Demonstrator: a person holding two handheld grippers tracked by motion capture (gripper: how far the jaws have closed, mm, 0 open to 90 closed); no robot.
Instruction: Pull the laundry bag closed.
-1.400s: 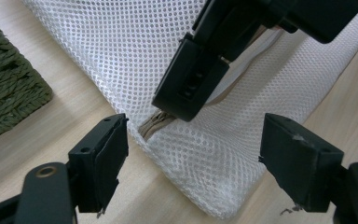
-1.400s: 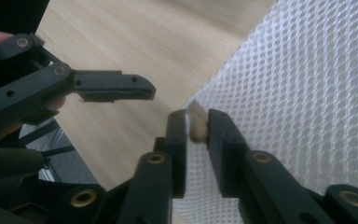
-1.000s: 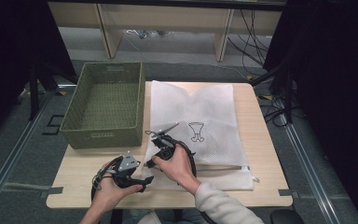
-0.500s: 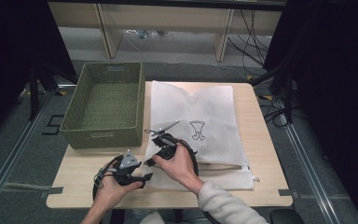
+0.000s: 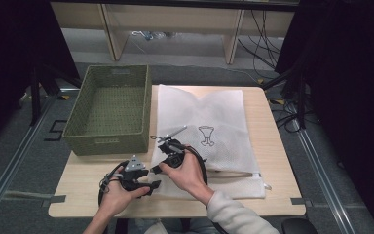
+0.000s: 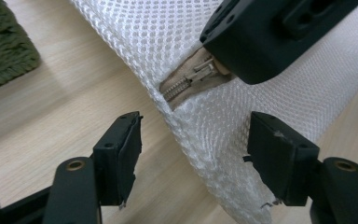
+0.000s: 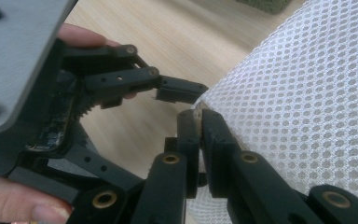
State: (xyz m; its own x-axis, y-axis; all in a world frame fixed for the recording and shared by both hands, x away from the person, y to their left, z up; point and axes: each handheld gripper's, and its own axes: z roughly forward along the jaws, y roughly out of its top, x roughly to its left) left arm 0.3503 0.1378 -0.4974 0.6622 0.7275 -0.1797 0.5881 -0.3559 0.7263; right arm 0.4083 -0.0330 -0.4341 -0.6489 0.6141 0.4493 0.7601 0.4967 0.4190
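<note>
A white mesh bag (image 5: 214, 109) with a small dark print lies flat on the table. Its zipper (image 6: 186, 83) ends at the near left corner. My right gripper (image 7: 198, 115) is shut on the zipper pull at that corner, and in the left gripper view the right gripper (image 6: 242, 51) covers the pull's end. My left gripper (image 6: 194, 122) straddles the bag's corner edge just below the zipper. Its jaws have just been opening a little, and the pads stand apart from the mesh. In the high view the left gripper (image 5: 152, 177) and the right gripper (image 5: 156, 168) meet at the corner.
A green woven basket (image 5: 108, 142) stands at the table's left, close to the bag's left edge. Bare wooden table (image 5: 80, 183) shows in front of the basket and along the right edge. Dark curtains and cables surround the table.
</note>
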